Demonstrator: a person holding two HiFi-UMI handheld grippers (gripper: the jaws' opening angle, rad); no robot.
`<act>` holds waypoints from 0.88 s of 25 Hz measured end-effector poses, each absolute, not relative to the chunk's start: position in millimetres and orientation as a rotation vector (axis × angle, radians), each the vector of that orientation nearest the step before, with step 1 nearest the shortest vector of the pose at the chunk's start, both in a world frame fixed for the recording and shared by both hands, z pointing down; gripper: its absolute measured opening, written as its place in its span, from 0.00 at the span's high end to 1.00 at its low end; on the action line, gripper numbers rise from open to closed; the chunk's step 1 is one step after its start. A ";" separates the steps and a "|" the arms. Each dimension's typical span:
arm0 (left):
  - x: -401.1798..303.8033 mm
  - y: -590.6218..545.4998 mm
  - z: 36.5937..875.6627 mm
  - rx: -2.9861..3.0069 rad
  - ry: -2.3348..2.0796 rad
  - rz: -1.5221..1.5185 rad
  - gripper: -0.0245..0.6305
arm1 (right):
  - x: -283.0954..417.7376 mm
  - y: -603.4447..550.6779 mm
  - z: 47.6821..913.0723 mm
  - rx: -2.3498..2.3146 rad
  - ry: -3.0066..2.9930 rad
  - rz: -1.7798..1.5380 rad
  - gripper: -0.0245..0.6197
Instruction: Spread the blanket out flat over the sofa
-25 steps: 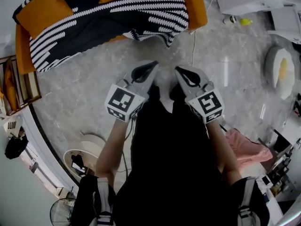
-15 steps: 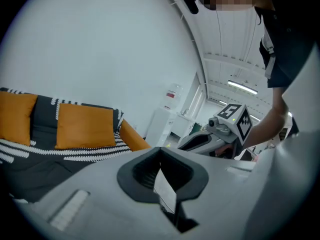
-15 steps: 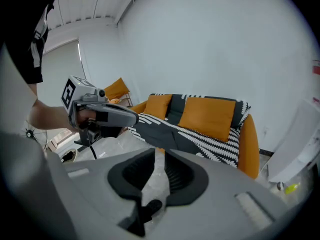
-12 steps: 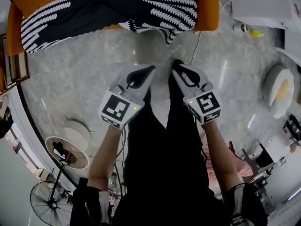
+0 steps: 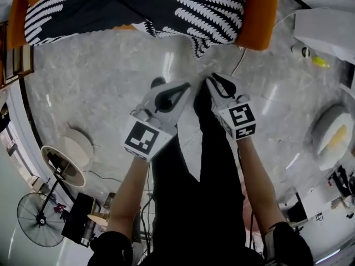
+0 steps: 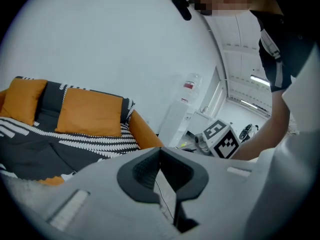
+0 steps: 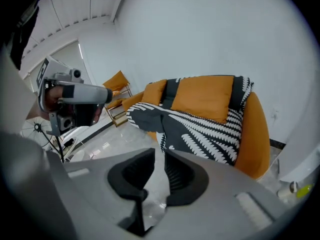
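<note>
Both tools are low over the grey floor [image 5: 100,82], in front of the person's legs, pointing at the sofa [image 5: 259,24]. They are well apart from it and touch no cloth. The left gripper [image 5: 186,86] has its jaw tips together, nothing between them. The right gripper [image 5: 211,80] shows a narrow slot between its pads, also empty. The blanket [image 5: 166,7], black with white fern bands, lies on the sofa straight ahead of both tools. Its long run goes side to side along the seat, crosswise to the way the jaws point. It is not flat: the right gripper's view shows a folded-over lump near the seat's front and an orange cushion [image 7: 205,96] bare above it. One corner [image 5: 198,44] hangs off the front edge toward the floor (the handiest free edge, by my judgement). That corner sits just ahead of the right gripper and only slightly further from the left, so the right hand looks best placed to reach it. The left would likely need to go out toward the sofa's left end, and open first.
</note>
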State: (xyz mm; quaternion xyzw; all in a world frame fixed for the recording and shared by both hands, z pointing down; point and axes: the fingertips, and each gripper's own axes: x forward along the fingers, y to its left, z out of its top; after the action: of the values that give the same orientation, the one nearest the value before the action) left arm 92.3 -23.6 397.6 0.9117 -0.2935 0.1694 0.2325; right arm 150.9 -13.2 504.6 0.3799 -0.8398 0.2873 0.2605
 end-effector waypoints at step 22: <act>140.6 -23.4 507.7 2.356 -0.974 0.532 0.95 | 191.5 -37.3 699.8 0.955 -2.208 0.798 0.84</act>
State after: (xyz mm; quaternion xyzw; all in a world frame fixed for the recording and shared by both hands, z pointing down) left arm 140.6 -23.4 507.7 0.8721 -0.3605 0.1971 0.2657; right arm 191.5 -37.3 699.8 0.3597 -0.8312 0.3006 0.2989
